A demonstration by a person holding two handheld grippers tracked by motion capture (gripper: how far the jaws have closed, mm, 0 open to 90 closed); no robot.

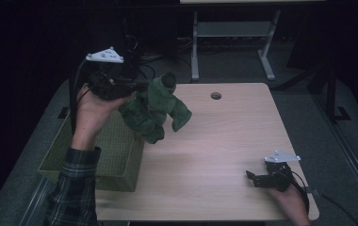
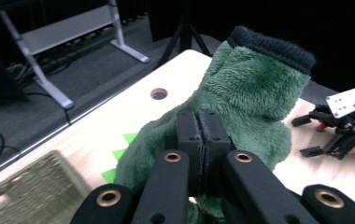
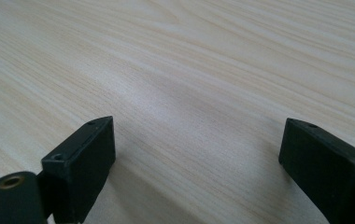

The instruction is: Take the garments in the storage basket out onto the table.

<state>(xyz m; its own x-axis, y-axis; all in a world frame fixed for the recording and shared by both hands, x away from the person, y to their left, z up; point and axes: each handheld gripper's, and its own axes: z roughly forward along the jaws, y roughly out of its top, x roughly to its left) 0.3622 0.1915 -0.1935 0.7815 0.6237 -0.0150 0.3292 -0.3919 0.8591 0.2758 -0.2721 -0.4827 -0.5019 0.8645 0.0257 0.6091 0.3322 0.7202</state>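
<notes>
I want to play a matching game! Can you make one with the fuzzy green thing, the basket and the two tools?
Things:
1. left tool
2. right tool
3. fuzzy green garment
4. woven basket

States:
A. sits at the table's left edge
B. jaws wide apart, low over bare wood
C. hangs in the air
D. pinched shut on fabric

Pairs: 1-D, 2-B, 3-C, 4-A

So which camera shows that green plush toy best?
The high view: the whole toy hangs from the left gripper beside the basket. The left gripper view shows it close, partly hidden. The right gripper view shows table.
</notes>
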